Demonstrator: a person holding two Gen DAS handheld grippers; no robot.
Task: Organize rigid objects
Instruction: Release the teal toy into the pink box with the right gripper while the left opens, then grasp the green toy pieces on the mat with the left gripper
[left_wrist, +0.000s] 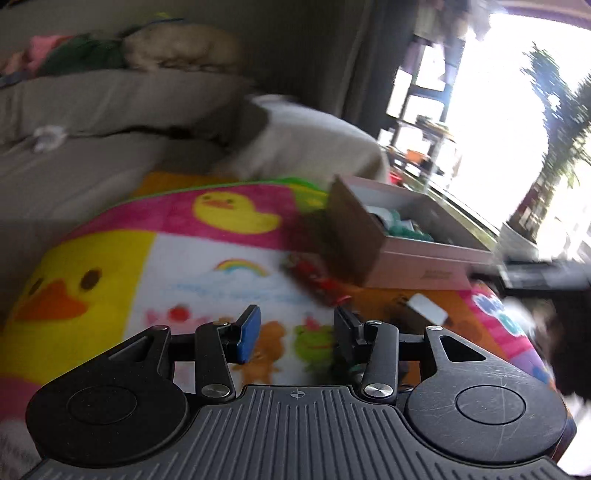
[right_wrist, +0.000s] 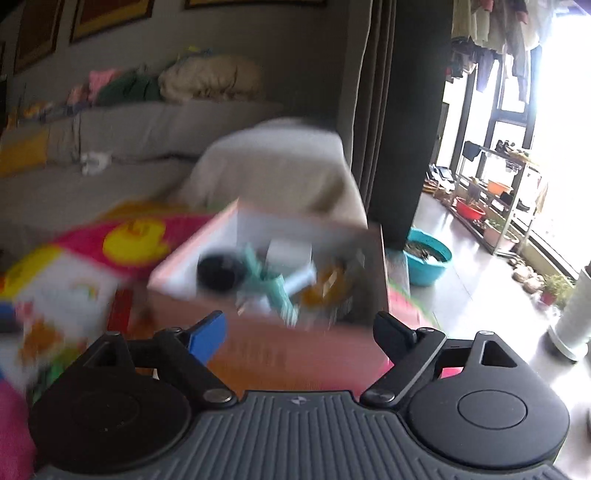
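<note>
Though smeared by blur, shows enough: left tool (left_wrist: 295, 332) released, jaws partly apart with nothing between, hanging over a duck-print blanket (left_wrist: 184, 258). Beyond its tips, on the blanket, a red toy (left_wrist: 314, 275) lying just beside the open cardboard box (left_wrist: 406, 236), and a small white block (left_wrist: 428, 308) near the box's front corner. Right tool (right_wrist: 299, 332) released too, jaws spread wide above the box's near wall, gripping nothing. Inside the box: a black round thing (right_wrist: 218, 273), teal pieces (right_wrist: 273, 284), a white item (right_wrist: 290, 254), all too blurred to name. Behind, a grey sofa (left_wrist: 92, 166).
</note>
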